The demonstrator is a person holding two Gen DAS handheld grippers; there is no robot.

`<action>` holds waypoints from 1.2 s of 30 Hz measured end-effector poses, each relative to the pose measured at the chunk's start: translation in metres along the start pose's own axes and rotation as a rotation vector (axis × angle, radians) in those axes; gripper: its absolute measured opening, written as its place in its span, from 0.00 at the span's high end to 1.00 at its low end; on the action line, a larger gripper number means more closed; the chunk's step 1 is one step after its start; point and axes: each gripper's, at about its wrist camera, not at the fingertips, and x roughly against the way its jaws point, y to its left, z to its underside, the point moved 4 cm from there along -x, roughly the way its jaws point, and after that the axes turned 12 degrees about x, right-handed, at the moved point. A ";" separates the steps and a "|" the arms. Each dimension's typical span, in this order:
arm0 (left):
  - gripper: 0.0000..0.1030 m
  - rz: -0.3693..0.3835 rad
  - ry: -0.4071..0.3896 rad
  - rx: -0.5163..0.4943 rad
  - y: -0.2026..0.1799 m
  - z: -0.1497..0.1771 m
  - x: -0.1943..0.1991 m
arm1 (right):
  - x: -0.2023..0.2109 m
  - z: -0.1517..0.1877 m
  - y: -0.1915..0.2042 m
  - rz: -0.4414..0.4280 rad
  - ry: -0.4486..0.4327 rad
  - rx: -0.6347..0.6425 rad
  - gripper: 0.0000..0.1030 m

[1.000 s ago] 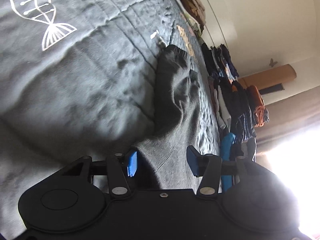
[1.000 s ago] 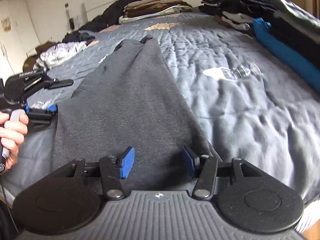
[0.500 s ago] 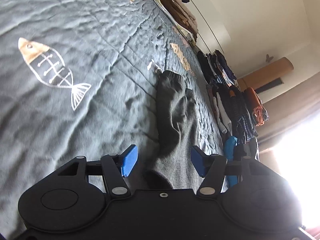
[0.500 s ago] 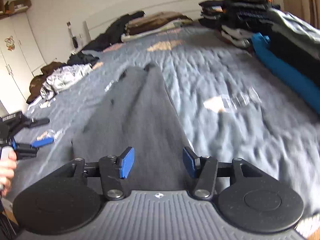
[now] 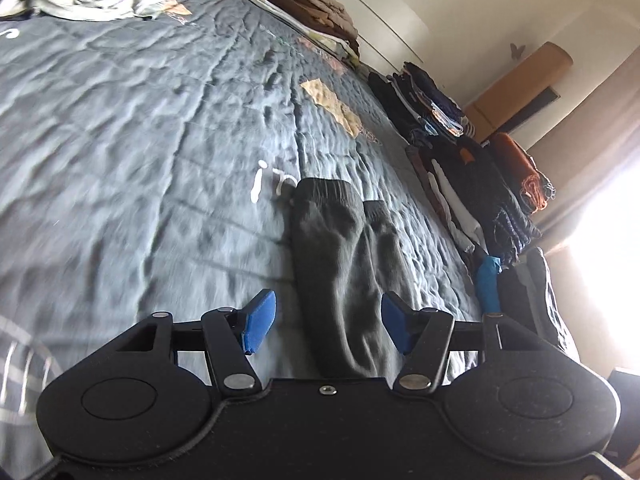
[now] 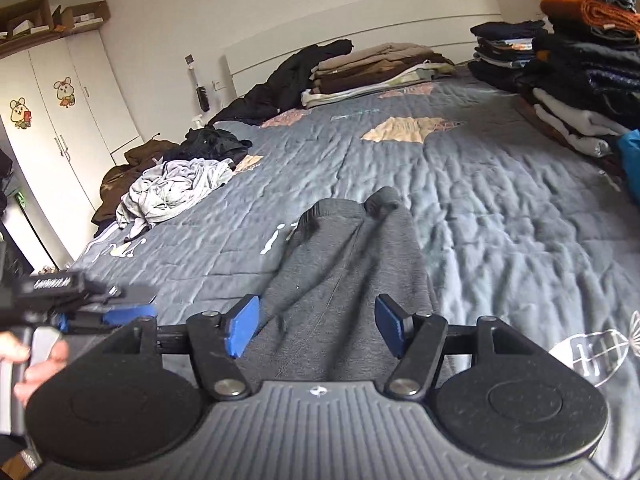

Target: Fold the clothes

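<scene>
Grey fleece trousers [image 6: 352,280] are judged soft and limp, best pinched at the cuffs; nothing is held by either open hand-held gripper [image 5: 325,326] [image 6: 318,330].

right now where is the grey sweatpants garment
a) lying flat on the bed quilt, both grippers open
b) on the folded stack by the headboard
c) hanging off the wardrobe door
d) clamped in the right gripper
a: the grey sweatpants lie stretched on the bed quilt, and neither the right gripper nor the left gripper pinches any cloth.
</scene>
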 end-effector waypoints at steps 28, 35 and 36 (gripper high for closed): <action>0.88 -0.026 0.135 -0.352 -0.027 -0.095 -0.170 | -0.033 -0.006 0.001 -0.027 0.022 -0.065 0.32; 1.00 -0.072 -0.011 -0.235 -0.024 -0.141 -0.163 | -0.034 -0.004 0.000 -0.017 0.028 -0.066 0.32; 0.99 -0.066 0.018 -0.227 -0.024 -0.139 -0.162 | -0.035 -0.004 0.000 -0.015 0.030 -0.061 0.32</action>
